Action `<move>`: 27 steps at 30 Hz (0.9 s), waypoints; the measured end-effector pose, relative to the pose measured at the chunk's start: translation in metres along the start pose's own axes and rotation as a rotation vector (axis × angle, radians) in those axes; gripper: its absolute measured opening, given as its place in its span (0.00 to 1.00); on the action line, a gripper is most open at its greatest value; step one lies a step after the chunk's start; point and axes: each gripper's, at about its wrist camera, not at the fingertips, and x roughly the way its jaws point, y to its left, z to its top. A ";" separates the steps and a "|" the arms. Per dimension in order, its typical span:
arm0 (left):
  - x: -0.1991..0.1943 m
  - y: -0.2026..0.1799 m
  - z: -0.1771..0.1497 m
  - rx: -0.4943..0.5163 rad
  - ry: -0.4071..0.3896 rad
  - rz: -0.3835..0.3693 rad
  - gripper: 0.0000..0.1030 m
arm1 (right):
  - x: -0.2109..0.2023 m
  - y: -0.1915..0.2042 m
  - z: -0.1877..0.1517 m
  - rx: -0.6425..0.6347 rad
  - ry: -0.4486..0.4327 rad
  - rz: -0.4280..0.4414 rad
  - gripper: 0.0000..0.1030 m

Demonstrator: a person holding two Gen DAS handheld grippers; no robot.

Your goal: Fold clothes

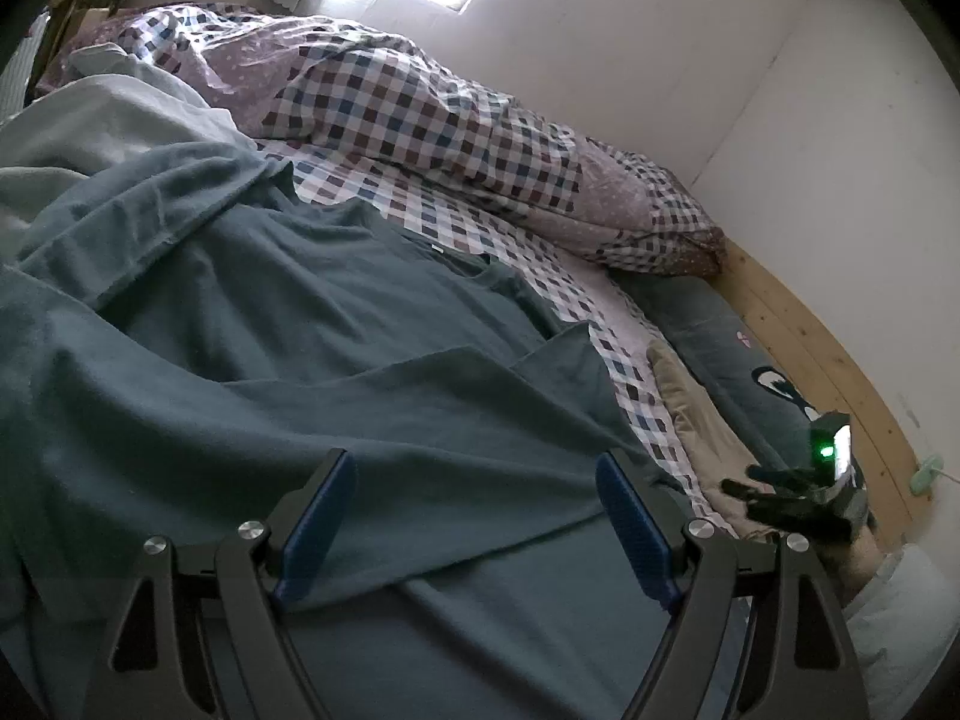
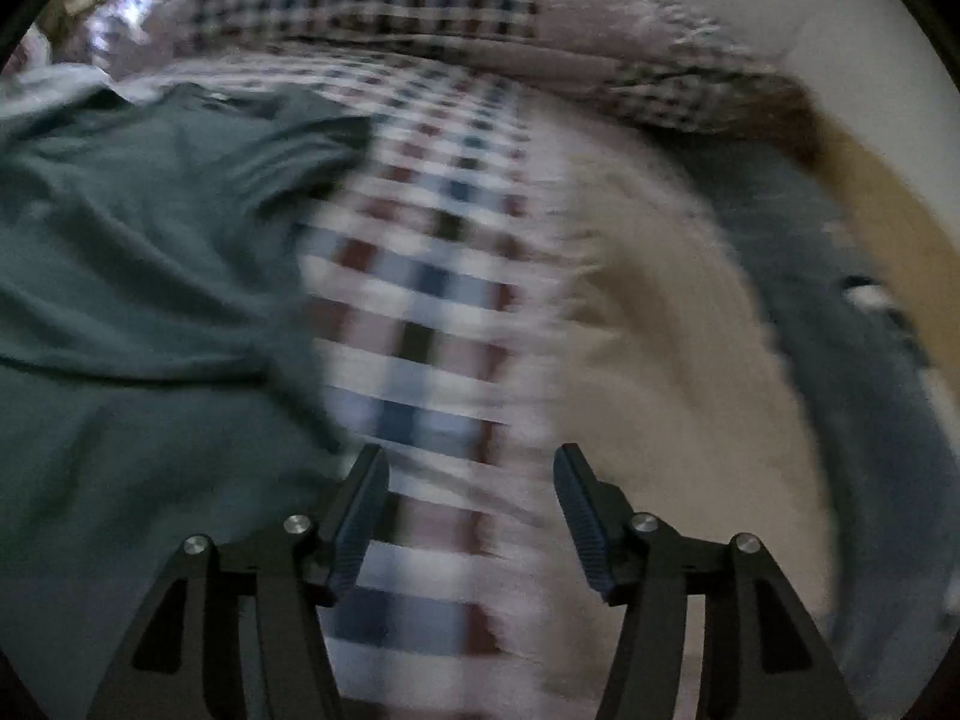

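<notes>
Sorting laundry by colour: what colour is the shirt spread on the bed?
Dark teal shirt, clearest in the left wrist view.

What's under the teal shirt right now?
The checked sheet runs out from under the teal shirt along its right edge. Whatever else lies beneath is covered by the cloth.

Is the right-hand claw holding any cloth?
No: the right gripper has its jaws apart over the checked sheet, nothing between them.

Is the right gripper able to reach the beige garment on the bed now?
Probably yes. The right gripper has open, empty jaws over the checked sheet, and the beige garment lies just beside it with nothing between them.
</notes>
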 end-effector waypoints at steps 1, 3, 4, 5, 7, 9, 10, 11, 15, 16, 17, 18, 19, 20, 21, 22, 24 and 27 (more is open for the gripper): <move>0.000 0.000 0.000 -0.001 0.000 -0.001 0.83 | -0.006 -0.006 -0.001 0.013 -0.003 -0.006 0.59; 0.000 -0.001 -0.001 0.000 0.001 0.000 0.83 | -0.017 -0.012 0.005 0.036 -0.023 0.014 0.59; 0.000 -0.001 -0.001 0.002 0.001 0.002 0.83 | -0.022 -0.013 0.009 0.047 -0.036 0.030 0.59; 0.000 -0.001 -0.001 0.004 0.000 0.001 0.83 | -0.028 -0.015 0.013 0.058 -0.048 0.046 0.59; -0.002 -0.002 -0.002 0.009 -0.005 0.000 0.83 | -0.035 -0.013 0.032 0.085 -0.083 0.123 0.59; -0.004 -0.001 -0.002 0.014 -0.014 -0.002 0.83 | -0.036 -0.008 0.054 0.122 -0.112 0.225 0.59; -0.006 -0.001 -0.001 0.013 -0.018 -0.004 0.83 | -0.034 -0.005 0.067 0.142 -0.119 0.275 0.59; -0.009 0.000 -0.001 0.011 -0.026 -0.013 0.83 | -0.030 -0.001 0.080 0.160 -0.120 0.319 0.59; -0.019 0.003 0.003 0.020 -0.045 -0.034 0.83 | -0.005 0.007 0.132 0.239 -0.111 0.469 0.59; -0.021 0.004 0.003 0.024 -0.049 -0.036 0.83 | 0.004 0.007 0.145 0.259 -0.106 0.500 0.59; -0.023 0.006 0.005 0.025 -0.053 -0.036 0.83 | 0.015 0.007 0.159 0.280 -0.100 0.527 0.59; -0.025 0.007 0.006 0.025 -0.056 -0.036 0.83 | 0.027 0.006 0.172 0.298 -0.094 0.548 0.59; -0.026 0.010 0.007 0.018 -0.055 -0.039 0.83 | 0.039 0.004 0.184 0.314 -0.085 0.561 0.58; -0.027 0.013 0.008 0.011 -0.054 -0.042 0.83 | 0.052 0.004 0.195 0.324 -0.071 0.568 0.56; -0.028 0.016 0.009 0.003 -0.052 -0.046 0.83 | 0.067 0.004 0.204 0.326 -0.050 0.567 0.51; -0.027 0.019 0.009 -0.006 -0.048 -0.050 0.83 | 0.081 0.004 0.213 0.328 -0.028 0.566 0.45; -0.025 0.025 0.010 -0.025 -0.038 -0.058 0.83 | 0.109 0.005 0.230 0.325 0.021 0.567 0.41; -0.019 0.028 0.009 -0.023 -0.017 -0.052 0.83 | 0.144 0.014 0.245 0.289 0.096 0.561 0.40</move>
